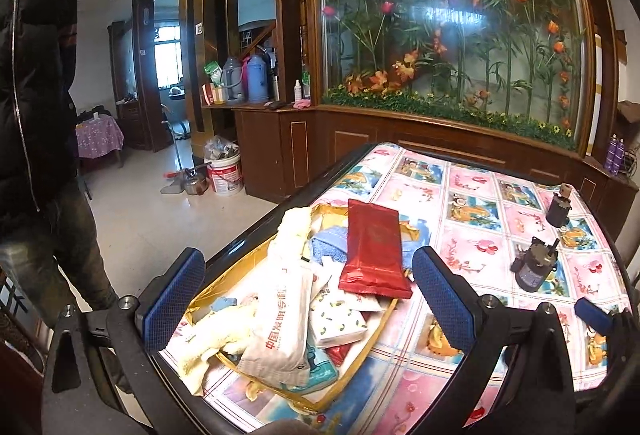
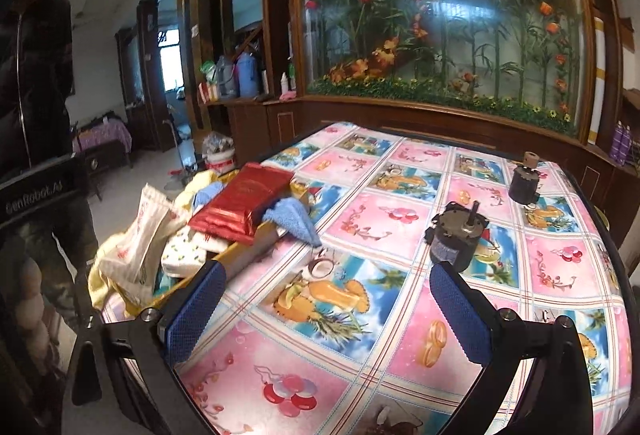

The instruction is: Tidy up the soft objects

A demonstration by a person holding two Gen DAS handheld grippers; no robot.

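Note:
A shallow gold tray [image 1: 384,319] at the table's left edge holds a red tissue pack [image 1: 374,249], a white printed pack [image 1: 280,319], a patterned tissue pack [image 1: 338,319], a blue towel [image 1: 326,245] and a cream towel [image 1: 216,343]. My left gripper [image 1: 306,299] is open and empty, just above the tray. In the right wrist view the tray [image 2: 240,255] sits at the left, with the red pack [image 2: 240,205] on top and the blue towel [image 2: 294,219] hanging over its rim. My right gripper [image 2: 328,311] is open and empty above the tablecloth.
Two small dark motors [image 2: 456,235] [image 2: 524,181] stand on the patterned tablecloth [image 2: 380,195] at the right. A person in a dark jacket [image 1: 36,75] stands left of the table. A wooden cabinet with a flower display [image 1: 452,35] is behind it. A white bucket [image 1: 224,173] is on the floor.

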